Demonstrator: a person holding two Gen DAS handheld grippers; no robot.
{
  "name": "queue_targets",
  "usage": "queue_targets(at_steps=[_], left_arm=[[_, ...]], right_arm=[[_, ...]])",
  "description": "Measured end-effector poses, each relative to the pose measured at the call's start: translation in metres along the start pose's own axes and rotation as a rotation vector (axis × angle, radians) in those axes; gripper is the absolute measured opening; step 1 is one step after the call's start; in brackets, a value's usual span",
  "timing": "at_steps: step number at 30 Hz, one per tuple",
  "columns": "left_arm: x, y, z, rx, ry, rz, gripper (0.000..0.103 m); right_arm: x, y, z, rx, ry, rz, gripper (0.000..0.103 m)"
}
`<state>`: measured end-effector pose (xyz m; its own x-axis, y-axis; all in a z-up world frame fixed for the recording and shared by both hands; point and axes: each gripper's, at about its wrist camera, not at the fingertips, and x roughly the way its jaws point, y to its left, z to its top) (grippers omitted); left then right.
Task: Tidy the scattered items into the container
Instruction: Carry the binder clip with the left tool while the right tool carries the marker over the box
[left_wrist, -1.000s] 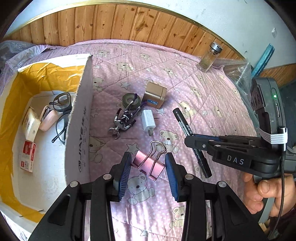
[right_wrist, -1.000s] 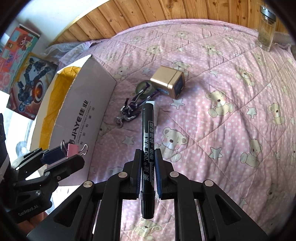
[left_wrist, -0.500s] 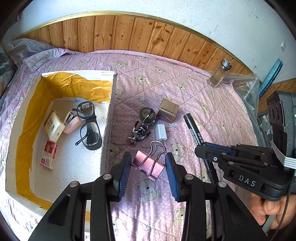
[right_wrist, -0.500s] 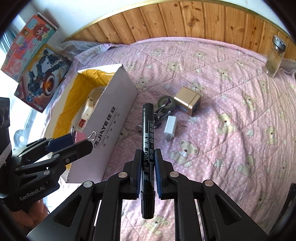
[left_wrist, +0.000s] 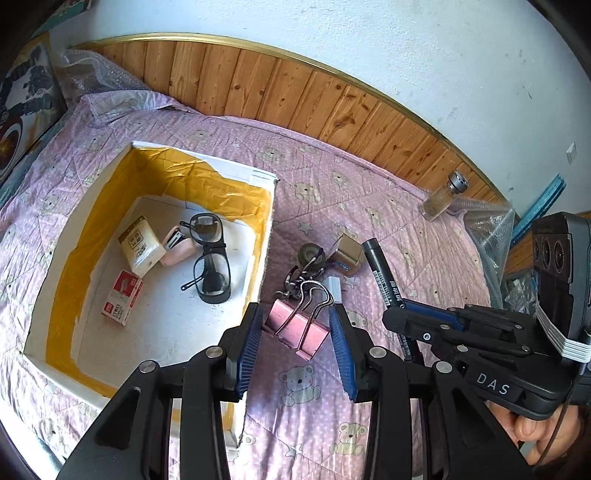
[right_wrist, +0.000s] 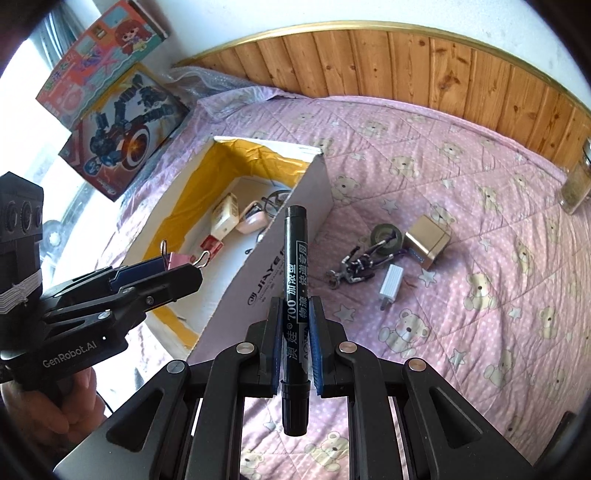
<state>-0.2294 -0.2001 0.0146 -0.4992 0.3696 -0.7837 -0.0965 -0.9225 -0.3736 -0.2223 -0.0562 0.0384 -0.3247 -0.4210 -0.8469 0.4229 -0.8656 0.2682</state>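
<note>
Left jaws: the left gripper (left_wrist: 297, 332) was clamped on a pink binder clip (left_wrist: 298, 326), its wire handles pointing forward, away from the camera; gripped across the body so it could not swing.
Right jaws: the right gripper (right_wrist: 295, 332) was closed on a black marker (right_wrist: 294, 295) near its rear end, the barrel running forward along the fingers, likely so it could be lowered lengthwise.
Container: a white cardboard box (left_wrist: 267, 236) lined with yellow tape sat on the bed (left_wrist: 388, 206); glasses (left_wrist: 210, 254), a pink stapler (left_wrist: 177, 251) and small packets already lay inside.
Clip's position: raised over the box's near wall, by my reading just short of clear of it.
Marker's position: raised beside the box's outer wall, on the bed side.
Still on the bed: keys (right_wrist: 354, 266), a tape roll (right_wrist: 386, 236), a gold cube (right_wrist: 428, 242) and a white charger (right_wrist: 390, 284), clustered near the box.
Hand poses: both grippers were held level, side by side, a hand (right_wrist: 48, 402) visible under the left one.
</note>
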Motion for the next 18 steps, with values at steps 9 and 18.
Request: queue_targets(at_steps=[9,18], left_arm=[[-0.017,0.034,-0.006,-0.088,-0.03,0.031,0.039],[-0.028,0.064,-0.01,-0.158,-0.049,0.066,0.039]], right_arm=[[0.008,0.032,0.017,-0.069,0.014,0.059,0.014],[0.025,0.065,0.031,-0.124,0.044,0.13,0.014]])
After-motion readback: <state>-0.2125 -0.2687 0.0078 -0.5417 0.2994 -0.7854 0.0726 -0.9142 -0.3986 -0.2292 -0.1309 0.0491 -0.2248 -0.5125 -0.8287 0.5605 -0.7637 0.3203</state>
